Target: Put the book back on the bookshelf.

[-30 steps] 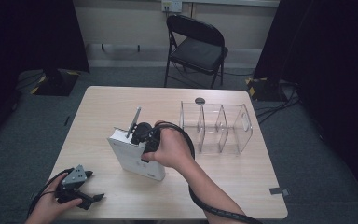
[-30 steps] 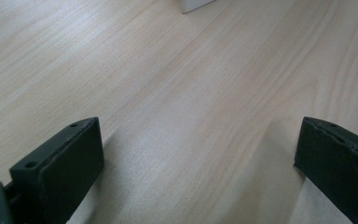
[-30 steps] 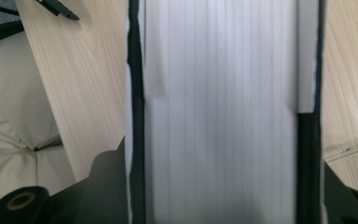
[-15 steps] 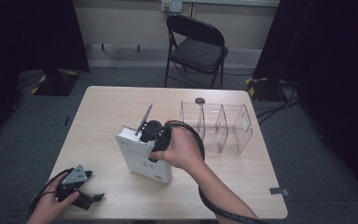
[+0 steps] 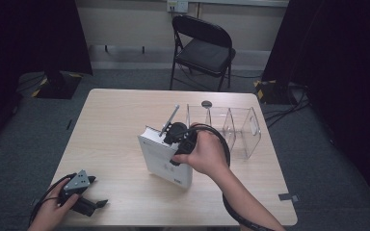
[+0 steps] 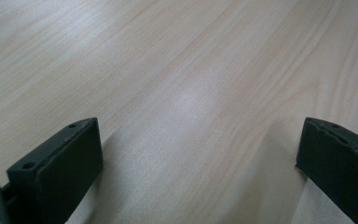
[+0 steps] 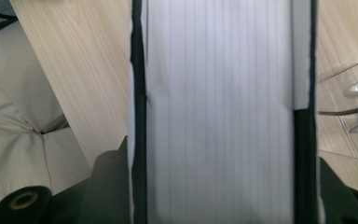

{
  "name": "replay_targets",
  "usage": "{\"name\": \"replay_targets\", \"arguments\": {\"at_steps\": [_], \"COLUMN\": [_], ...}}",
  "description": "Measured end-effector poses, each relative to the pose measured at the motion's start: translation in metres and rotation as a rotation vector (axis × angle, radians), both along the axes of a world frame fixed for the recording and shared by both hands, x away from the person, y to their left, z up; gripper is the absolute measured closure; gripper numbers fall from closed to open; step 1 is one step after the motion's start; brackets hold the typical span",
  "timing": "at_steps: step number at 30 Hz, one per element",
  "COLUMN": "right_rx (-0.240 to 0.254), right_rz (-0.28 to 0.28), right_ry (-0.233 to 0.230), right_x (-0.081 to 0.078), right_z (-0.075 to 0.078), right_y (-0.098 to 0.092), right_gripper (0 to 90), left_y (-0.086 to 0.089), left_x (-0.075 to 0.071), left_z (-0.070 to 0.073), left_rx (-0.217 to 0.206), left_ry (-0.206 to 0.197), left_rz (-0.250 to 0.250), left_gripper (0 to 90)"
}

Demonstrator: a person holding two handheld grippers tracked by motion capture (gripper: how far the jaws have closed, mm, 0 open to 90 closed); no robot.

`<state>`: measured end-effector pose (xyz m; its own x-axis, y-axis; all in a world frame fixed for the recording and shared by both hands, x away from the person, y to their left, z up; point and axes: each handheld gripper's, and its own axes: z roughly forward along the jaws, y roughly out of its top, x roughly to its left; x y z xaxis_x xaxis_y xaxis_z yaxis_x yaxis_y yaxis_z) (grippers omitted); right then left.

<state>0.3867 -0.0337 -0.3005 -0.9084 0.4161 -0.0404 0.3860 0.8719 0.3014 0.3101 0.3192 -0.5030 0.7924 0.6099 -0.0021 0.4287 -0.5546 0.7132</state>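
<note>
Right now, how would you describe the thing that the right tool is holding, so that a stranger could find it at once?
Look at the light wooden table, near its middle, just left of the clear plastic divider rack. There the right tool grips a thick white book by its top, standing upright. It is the only opaque white block there; the rack is transparent.

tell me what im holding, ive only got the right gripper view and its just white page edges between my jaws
Observer: A thick white book, stood on end on the table; the right gripper clamps it from the top.
Operator: that clear thing at my right edge?
Observer: A clear plastic organizer with upright dividers, just beyond the book.
Operator: where's my other gripper
Observer: The left gripper sits at the table's near left corner, jaws open over bare wood.
</note>
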Motion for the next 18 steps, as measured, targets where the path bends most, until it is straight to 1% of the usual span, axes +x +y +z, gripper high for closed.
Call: {"name": "replay_targets", "arguments": {"at_steps": [1,3,6,7,9,11,13,14,18], "right_rx": [0.001,-0.003,-0.007,-0.01,0.008,0.013,0.007,-0.004,-0.002], "right_rz": [-0.01,0.0,0.003,0.012,0.008,0.022,0.027,0.026,0.017], "right_ry": [0.007,0.005,0.01,0.009,0.004,-0.003,-0.005,-0.004,-0.001], "right_x": [-0.001,-0.001,-0.002,-0.001,-0.002,-0.001,-0.001,-0.002,-0.001], "right_z": [-0.001,-0.004,-0.011,-0.014,-0.016,-0.018,-0.019,-0.02,-0.021], "right_y": [-0.001,-0.003,-0.005,-0.006,-0.009,-0.011,-0.012,-0.012,-0.012], "right_gripper": [52.6,52.6,52.5,52.5,52.4,52.1,51.8,51.6,51.1], "left_y": [0.0,0.0,0.0,0.0,0.0,0.0,0.0,0.0,0.0], "left_x": [0.0,0.0,0.0,0.0,0.0,0.0,0.0,0.0,0.0], "left_z": [0.0,-0.001,0.0,-0.001,-0.001,-0.001,-0.001,-0.001,-0.001], "left_rx": [-0.001,-0.005,-0.005,-0.005,-0.004,-0.004,-0.005,-0.005,-0.004], "left_ry": [0.0,-0.003,-0.003,-0.003,-0.003,-0.004,-0.004,-0.005,-0.005], "left_rz": [0.0,0.001,0.001,0.002,0.002,0.002,0.002,0.001,0.001], "left_gripper": [0.0,0.0,0.0,0.0,0.0,0.0,0.0,0.0,0.0]}}
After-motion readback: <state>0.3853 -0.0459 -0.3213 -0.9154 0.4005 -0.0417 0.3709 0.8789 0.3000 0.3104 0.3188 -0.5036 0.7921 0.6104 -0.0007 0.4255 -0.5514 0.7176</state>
